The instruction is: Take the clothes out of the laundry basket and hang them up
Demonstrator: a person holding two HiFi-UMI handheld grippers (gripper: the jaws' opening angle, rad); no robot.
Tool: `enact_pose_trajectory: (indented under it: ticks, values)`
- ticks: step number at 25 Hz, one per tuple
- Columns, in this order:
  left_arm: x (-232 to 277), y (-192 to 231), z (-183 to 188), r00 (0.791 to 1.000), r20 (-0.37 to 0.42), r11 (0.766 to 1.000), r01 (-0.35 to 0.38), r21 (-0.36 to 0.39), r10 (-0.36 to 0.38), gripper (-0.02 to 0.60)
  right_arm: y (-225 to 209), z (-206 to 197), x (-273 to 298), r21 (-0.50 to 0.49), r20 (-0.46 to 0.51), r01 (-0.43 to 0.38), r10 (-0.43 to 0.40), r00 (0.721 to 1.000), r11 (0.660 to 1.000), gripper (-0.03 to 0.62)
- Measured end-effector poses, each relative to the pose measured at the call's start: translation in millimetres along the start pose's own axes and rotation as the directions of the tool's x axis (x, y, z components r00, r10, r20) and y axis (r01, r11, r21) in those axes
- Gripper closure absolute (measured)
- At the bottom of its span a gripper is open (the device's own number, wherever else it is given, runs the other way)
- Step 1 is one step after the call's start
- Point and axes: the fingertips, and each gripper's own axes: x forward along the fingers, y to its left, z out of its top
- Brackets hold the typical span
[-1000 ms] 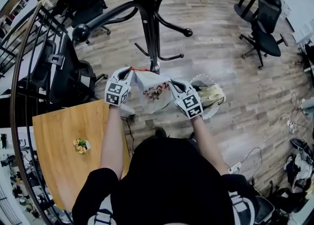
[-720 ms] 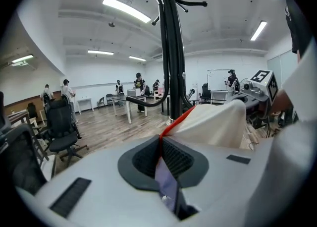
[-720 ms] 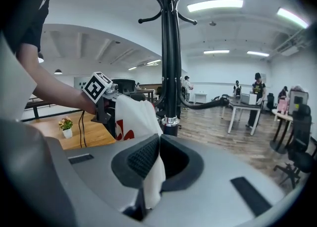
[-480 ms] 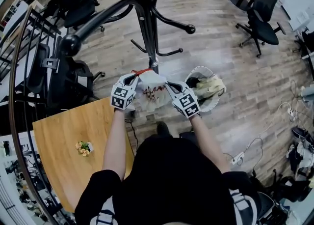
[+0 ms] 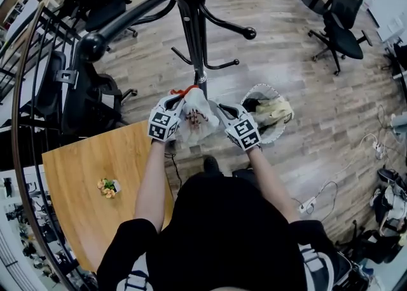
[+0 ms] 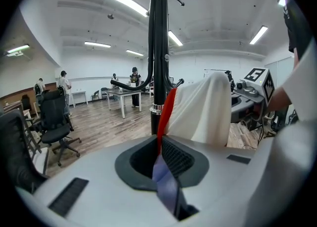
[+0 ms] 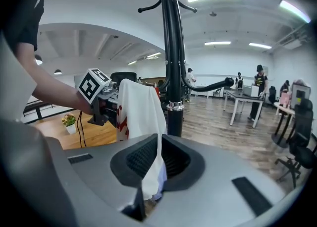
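Hanging step in hand. My left gripper [image 6: 159, 146] clamped tight on red-trimmed edge of white garment [image 5: 196, 117]. Right gripper [image 7: 157, 157] narrow, jaws just been easing apart, cloth between pads, seemingly pinched. Garment bunched between both, beside pole of coat stand [image 5: 193, 35]. Laundry basket [image 5: 262, 87] at my right holds more. Next, I judge: lift, drape over hook, then release.
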Motion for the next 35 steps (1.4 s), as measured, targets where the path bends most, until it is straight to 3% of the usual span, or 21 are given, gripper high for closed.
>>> enact_pose_trajectory:
  ticks: [7,10,12,25,35]
  values:
    - [-8.6,8.5,-3.7,0.999,0.012,0.999,-0.042,-0.016,0.042,0.551,5.4,-4.8,3.7,-0.008,0.008,-0.006,0.006,1.000,1.000,0.558]
    - [-13.2,13.0,-4.8,0.998,0.014,0.997,-0.067,-0.025,0.068,0.464,7.3,-5.7,1.8,0.000,0.001,-0.011,0.011,1.000,1.000,0.557]
    - [-15.7,15.1,-5.8,0.997,0.014,0.997,-0.079,-0.028,0.079,0.439,6.8,-6.5,0.9,0.005,0.001,-0.011,0.011,1.000,1.000,0.557]
    - [-39.6,32.4,-9.8,0.986,0.039,0.982,-0.155,-0.113,0.160,0.436,1.4,-7.7,-4.5,0.033,0.013,-0.008,0.008,1.000,0.999,0.559]
    - [-66.8,44.3,-12.7,0.962,0.077,0.958,-0.247,-0.148,0.261,0.454,8.0,-17.8,-8.2,0.043,0.009,-0.026,0.026,1.000,0.999,0.588]
